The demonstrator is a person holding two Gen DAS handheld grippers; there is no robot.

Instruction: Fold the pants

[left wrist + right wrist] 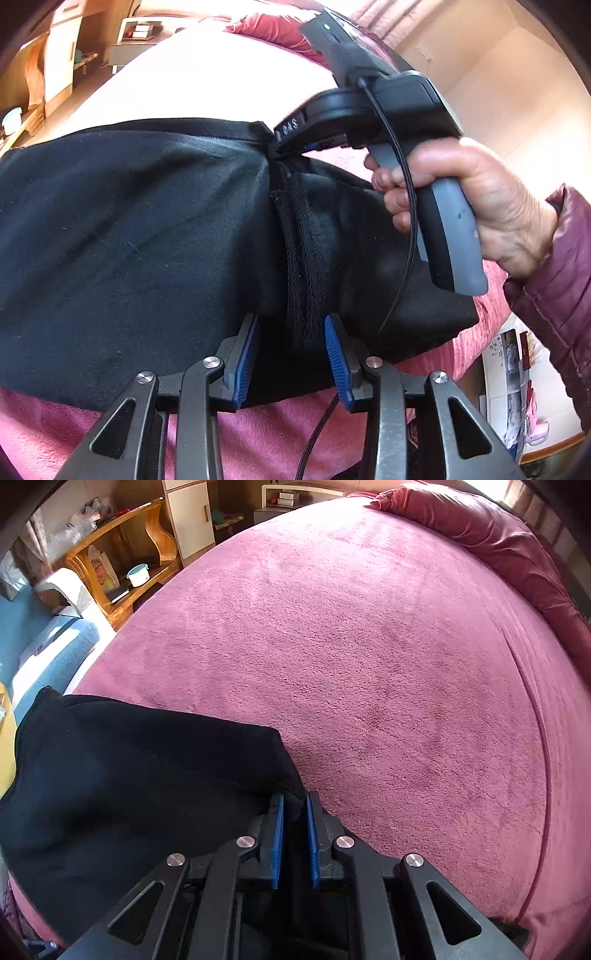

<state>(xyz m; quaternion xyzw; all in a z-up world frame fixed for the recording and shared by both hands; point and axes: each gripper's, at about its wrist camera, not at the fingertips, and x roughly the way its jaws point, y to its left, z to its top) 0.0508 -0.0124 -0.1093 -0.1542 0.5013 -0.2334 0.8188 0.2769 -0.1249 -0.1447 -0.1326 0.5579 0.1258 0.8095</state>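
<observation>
Right wrist: right gripper [295, 812] pinches pants [129, 775] — left gripper [291, 354] agape on bed [369, 646].

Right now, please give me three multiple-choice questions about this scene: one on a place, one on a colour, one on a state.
1. Where do the pants lie?
A. on a wooden shelf
B. on the pink bed cover
C. on a blue sofa

2. What colour are the pants?
A. black
B. white
C. green

3. How is the right gripper?
A. wide open, away from the cloth
B. shut on the pants
C. holding a cup

Answers: B, pink cover lies around them; A, the cloth is black; B, cloth sits pinched between its pads.
</observation>
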